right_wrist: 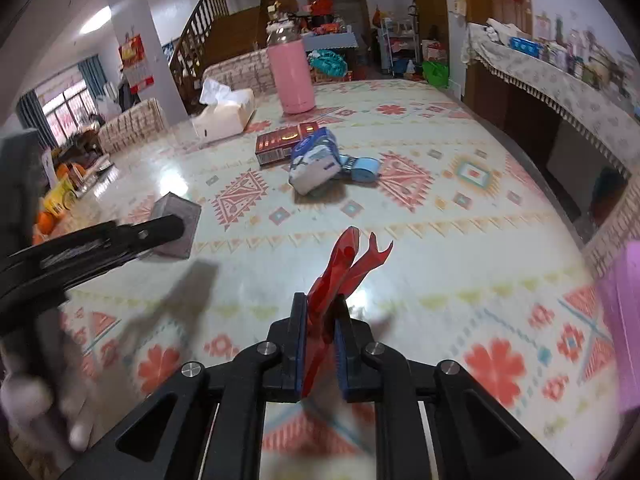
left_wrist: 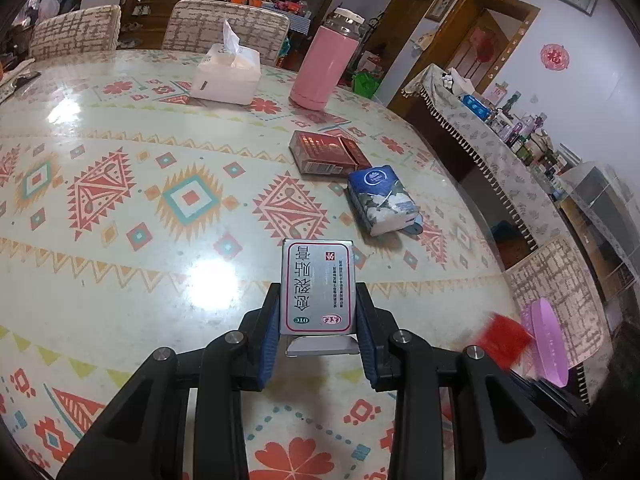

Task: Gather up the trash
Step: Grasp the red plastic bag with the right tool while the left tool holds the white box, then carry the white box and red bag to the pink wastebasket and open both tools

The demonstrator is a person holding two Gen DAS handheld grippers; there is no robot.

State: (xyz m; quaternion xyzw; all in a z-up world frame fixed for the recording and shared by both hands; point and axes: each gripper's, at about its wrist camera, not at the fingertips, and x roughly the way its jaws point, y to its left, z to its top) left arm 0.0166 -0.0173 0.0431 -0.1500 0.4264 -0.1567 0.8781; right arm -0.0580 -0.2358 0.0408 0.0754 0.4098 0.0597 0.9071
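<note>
We see our left gripper (left_wrist: pixel 318 316) and our right gripper (right_wrist: pixel 322 320). Both are made of black bars with holes shaped like triangles. Round silver screws (left_wrist: pixel 234 337) shine at the joints. Blue pads (right_wrist: pixel 301 344) line the inside of the black fingers.

The pink bin (right_wrist: pixel 624 328), blurred, is cut off by the right edge.
</note>
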